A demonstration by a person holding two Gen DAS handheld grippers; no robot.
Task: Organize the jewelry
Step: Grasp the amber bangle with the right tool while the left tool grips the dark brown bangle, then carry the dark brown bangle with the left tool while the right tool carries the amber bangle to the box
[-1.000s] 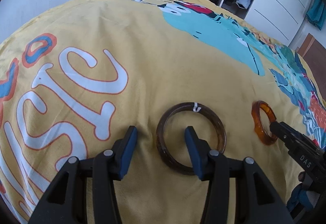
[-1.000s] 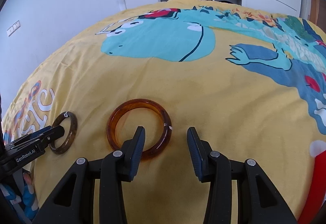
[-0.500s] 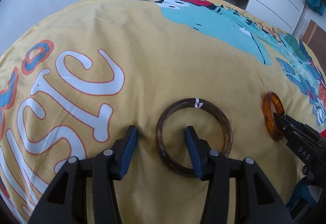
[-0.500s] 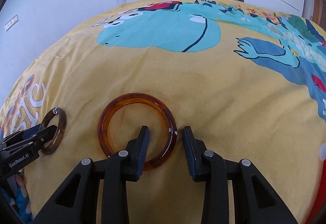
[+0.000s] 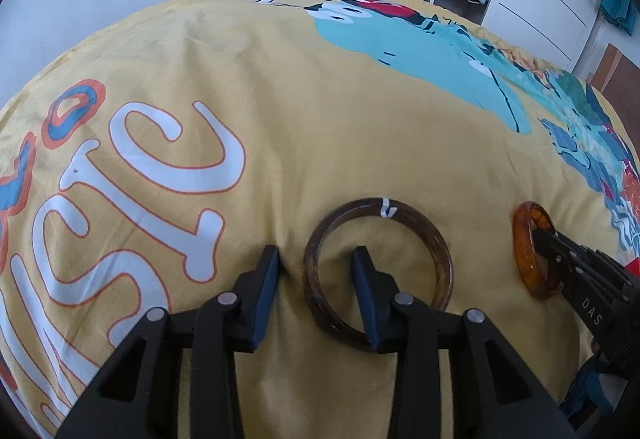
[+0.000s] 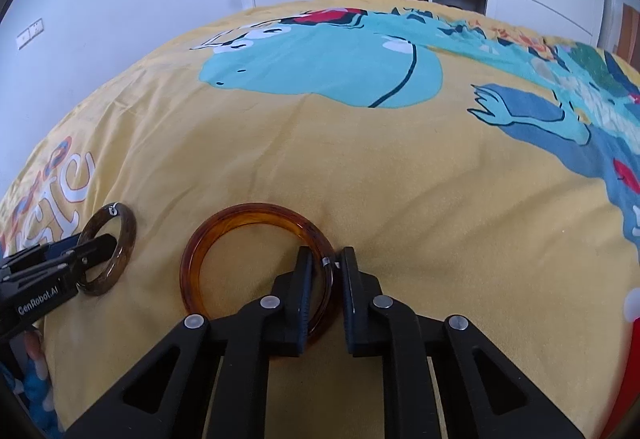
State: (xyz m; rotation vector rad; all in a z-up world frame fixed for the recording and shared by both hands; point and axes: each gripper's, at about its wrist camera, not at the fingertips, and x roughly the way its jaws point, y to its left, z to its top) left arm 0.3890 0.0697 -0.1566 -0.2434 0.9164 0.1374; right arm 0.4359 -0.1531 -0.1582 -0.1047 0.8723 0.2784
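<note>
A yellow printed bed cover (image 6: 360, 167) is spread over the bed, and two bangles are laid flat on it, near each other. The dark brown bangle (image 5: 378, 265) is straddled at its left rim by the spread fingers of the left gripper (image 5: 316, 259). The amber bangle (image 6: 256, 271) is pinched at its right rim by the right gripper (image 6: 326, 261).

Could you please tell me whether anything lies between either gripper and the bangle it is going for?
Nothing visible does. The left gripper straddles the near-left rim of the dark brown bangle, fingers wide apart. The right gripper has nearly closed on the right rim of the amber bangle. Only yellow bedspread surrounds both.
</note>
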